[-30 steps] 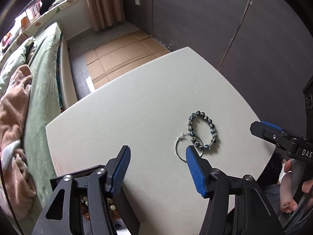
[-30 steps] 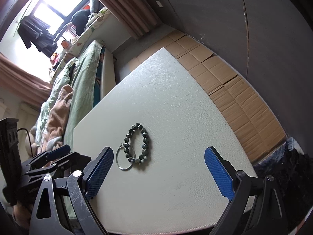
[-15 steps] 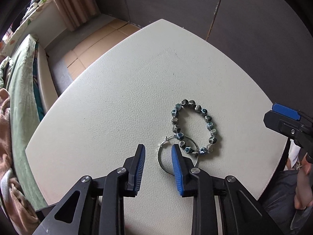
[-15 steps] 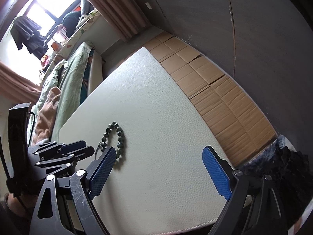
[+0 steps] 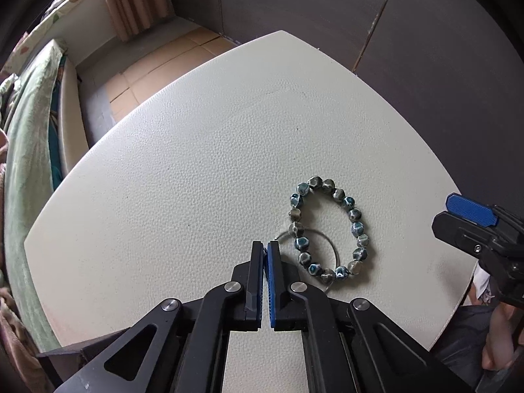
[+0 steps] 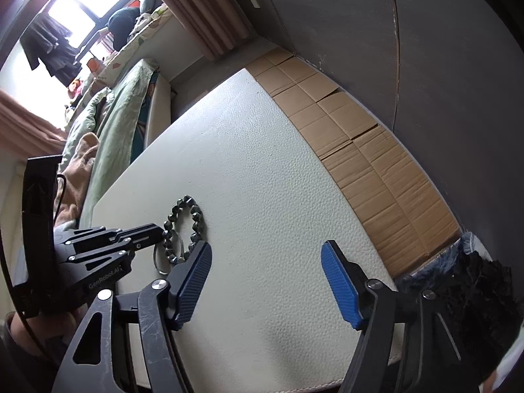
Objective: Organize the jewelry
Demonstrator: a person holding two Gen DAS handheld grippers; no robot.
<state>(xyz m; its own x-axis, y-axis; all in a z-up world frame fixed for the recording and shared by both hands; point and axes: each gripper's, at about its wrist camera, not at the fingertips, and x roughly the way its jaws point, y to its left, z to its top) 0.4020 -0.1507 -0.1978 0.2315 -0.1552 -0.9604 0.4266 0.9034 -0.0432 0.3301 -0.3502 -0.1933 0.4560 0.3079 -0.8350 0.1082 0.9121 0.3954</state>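
A blue-grey bead bracelet lies on the white leather-textured table, overlapping a thin silver hoop ring. My left gripper is shut with its tips at the hoop's left edge; the hoop's near-left rim is hidden behind the fingers, so whether it is pinched cannot be told. In the right wrist view the bracelet and hoop lie left of my right gripper, which is open and empty above the table. The left gripper shows there touching the jewelry.
The table's far edge drops to a floor covered with flattened cardboard. A bed with green bedding runs along the left. Dark wall panels stand behind. The right gripper's blue fingertip shows at the table's right edge.
My left gripper has closed from wide open to shut and moved forward onto the hoop's left edge. The right gripper stayed open and shifted a little closer to the jewelry.
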